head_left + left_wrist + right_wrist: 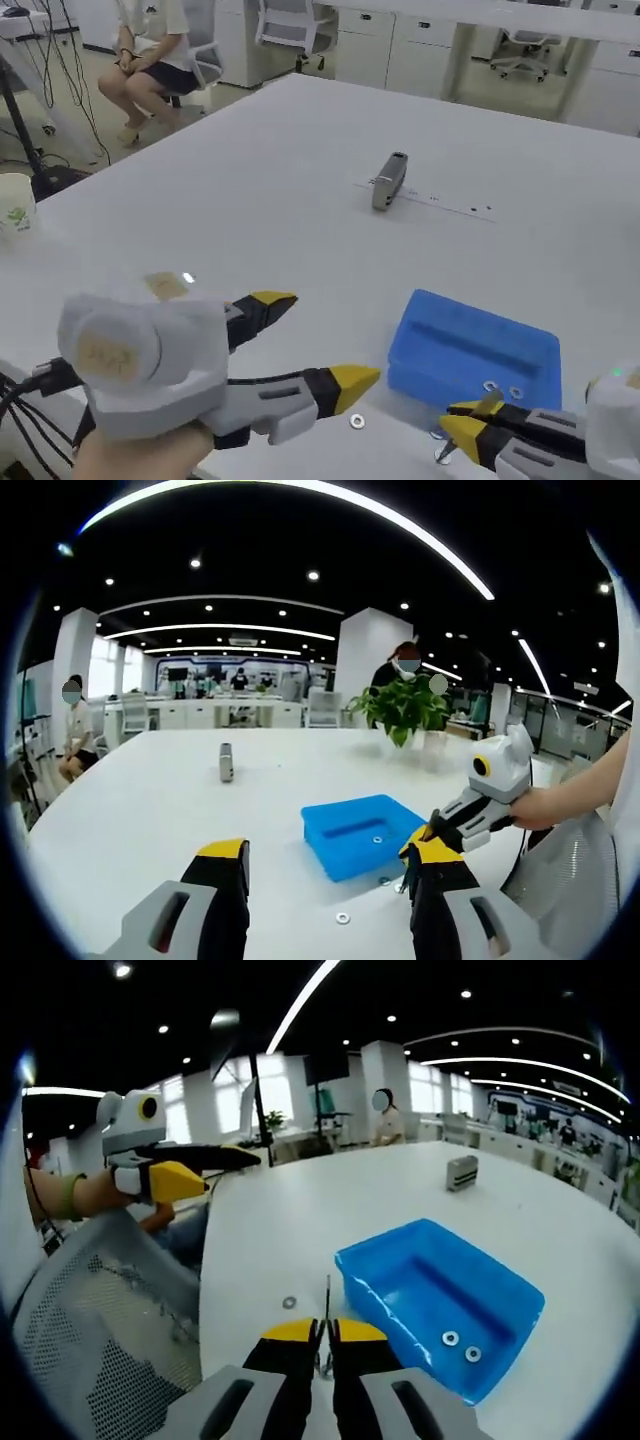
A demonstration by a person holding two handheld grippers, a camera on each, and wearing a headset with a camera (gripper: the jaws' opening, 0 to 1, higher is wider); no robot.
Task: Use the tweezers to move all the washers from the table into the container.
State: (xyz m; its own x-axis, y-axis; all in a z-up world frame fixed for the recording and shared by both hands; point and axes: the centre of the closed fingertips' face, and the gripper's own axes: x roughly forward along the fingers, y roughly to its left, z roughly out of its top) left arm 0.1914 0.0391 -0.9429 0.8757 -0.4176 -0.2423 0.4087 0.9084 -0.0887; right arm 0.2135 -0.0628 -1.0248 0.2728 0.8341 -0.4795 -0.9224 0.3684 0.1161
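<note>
The left gripper [315,342] is held in the left hand [135,452], with its jaws spread wide apart and pointed forward and to the right. The right gripper [325,1330] is held low on the right, with its jaws closed on the tweezers [327,1302] and pointed leftward.

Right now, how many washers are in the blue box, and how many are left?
Two washers already lie in the blue container. The right gripper is shut on the tweezers. At least one loose washer waits on the table, so the job isn't done.
</note>
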